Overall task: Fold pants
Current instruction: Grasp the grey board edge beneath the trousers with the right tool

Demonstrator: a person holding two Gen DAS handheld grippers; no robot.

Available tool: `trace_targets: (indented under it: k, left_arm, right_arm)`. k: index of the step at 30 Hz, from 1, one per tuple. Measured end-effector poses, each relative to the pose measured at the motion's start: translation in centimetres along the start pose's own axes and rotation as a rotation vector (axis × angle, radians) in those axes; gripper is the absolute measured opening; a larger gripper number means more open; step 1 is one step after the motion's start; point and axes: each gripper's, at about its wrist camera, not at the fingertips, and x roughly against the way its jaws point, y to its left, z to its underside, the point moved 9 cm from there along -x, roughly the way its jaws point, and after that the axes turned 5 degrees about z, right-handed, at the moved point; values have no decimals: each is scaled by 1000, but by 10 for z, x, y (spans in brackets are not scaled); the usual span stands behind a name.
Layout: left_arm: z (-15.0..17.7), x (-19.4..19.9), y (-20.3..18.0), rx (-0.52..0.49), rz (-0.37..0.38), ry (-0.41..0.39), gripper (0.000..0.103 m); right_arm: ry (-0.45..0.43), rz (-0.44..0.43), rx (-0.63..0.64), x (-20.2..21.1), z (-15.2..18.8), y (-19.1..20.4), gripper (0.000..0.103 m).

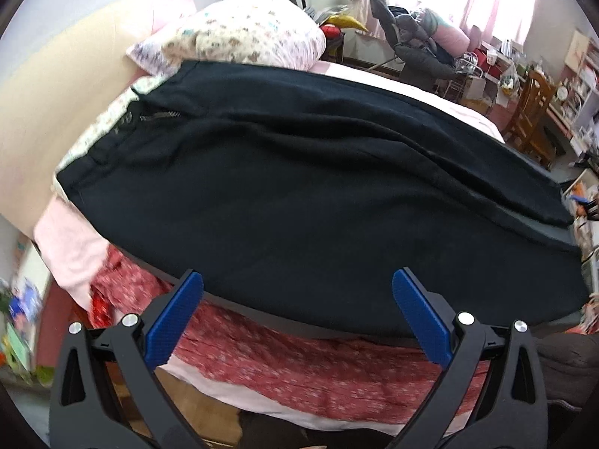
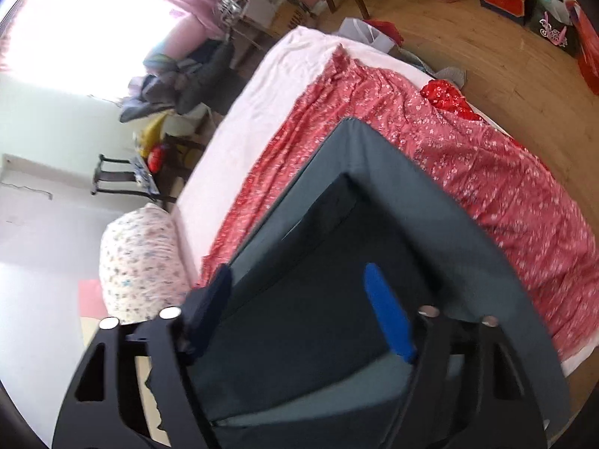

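dark pants spread on a grey board, both grippers wide and empty

the left gripper (image 1: 297,295) stands with its blue pads (image 1: 178,321) wide apart and nothing between them, poised over the near edge of the pants (image 1: 299,194); whether the tips touch the cloth cannot be told. the pants lie flat and lengthwise across the board, waistband and a short zip to the left, legs running off to the right, with soft creases along the middle. just below the pads, the cloth's near hem follows the edge of the board, and under that a red floral sheet (image 1: 318,370) hangs down the bed's side.

to the left, a pale headboard and a floral pillow (image 1: 247,33) sit close behind the waistband. to the right, a wooden chair (image 1: 531,112) and crowded shelves stand well apart from the bed.

in the right wrist view, the right gripper (image 2: 299,295) also has its jaws apart, with nothing clamped; it hangs over the end of the pants (image 2: 322,262), near the corner of the grey board (image 2: 430,202). this view is blurred. bare board frames the cloth's end on two sides. beyond it the red floral sheet (image 2: 486,172) and pale mattress (image 2: 269,86) lie open, then wooden floor (image 2: 486,37) with bags along the far edge.
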Motion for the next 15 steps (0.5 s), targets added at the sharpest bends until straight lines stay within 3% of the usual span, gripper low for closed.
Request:
trace_targets:
  k: [4, 7, 13, 15]
  left_arm:
    - [-3, -2, -6, 60, 72, 8, 101]
    - [-8, -7, -9, 53, 51, 24, 101]
    - [-14, -14, -16, 20, 20, 37, 101]
    - [-14, -16, -18, 19, 29, 46, 101]
  right_arm:
    - [-16, 71, 96, -17, -24, 4, 69]
    - [-47, 129, 146, -25, -42, 5, 69]
    - [4, 177, 241, -48, -43, 9, 68]
    - [18, 164, 261, -53, -40, 12, 62]
